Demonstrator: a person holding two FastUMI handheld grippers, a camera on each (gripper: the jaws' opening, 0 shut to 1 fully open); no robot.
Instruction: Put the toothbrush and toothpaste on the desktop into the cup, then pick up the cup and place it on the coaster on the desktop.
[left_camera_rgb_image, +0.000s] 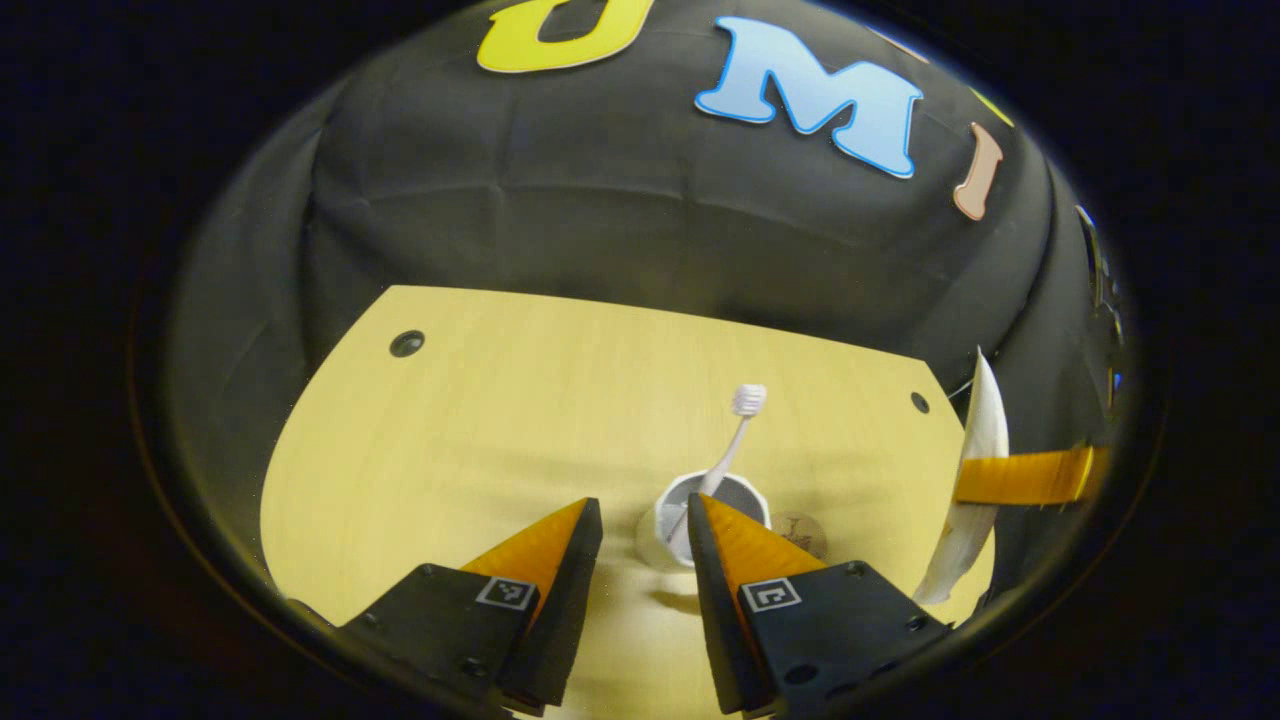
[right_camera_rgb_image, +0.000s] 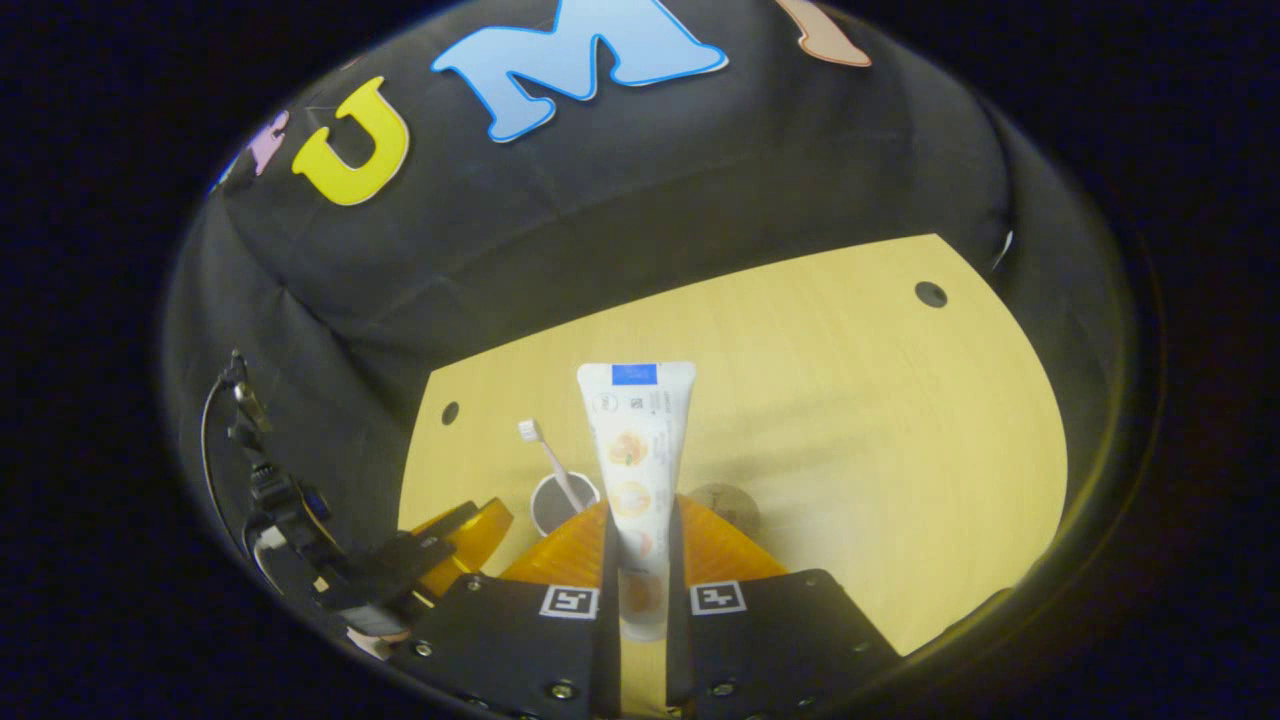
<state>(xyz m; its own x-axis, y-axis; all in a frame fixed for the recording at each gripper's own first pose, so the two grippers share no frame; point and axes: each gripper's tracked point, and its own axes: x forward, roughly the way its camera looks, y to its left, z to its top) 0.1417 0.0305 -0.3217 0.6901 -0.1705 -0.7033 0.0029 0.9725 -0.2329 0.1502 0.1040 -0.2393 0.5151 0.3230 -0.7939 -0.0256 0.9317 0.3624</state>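
A white cup (left_camera_rgb_image: 662, 528) stands on the wooden desktop (left_camera_rgb_image: 470, 420), and a white toothbrush (left_camera_rgb_image: 735, 430) leans in it with its bristles up. My left gripper (left_camera_rgb_image: 645, 505) is open just in front of the cup, one finger to its left and the other overlapping its front right. Right of the cup lies a small brown coaster (left_camera_rgb_image: 803, 535). My right gripper (right_camera_rgb_image: 642, 510) is shut on a white toothpaste tube (right_camera_rgb_image: 635, 440), held upright above the desktop. In the right gripper view the cup (right_camera_rgb_image: 560, 500) is left of the tube and the coaster (right_camera_rgb_image: 728, 505) right of it.
The tube (left_camera_rgb_image: 985, 440) and one finger of the right gripper show at the right edge of the left gripper view. The left gripper (right_camera_rgb_image: 465, 535) and its cables sit at the lower left of the right gripper view. The desktop (right_camera_rgb_image: 880, 400) has small dark holes near its far corners.
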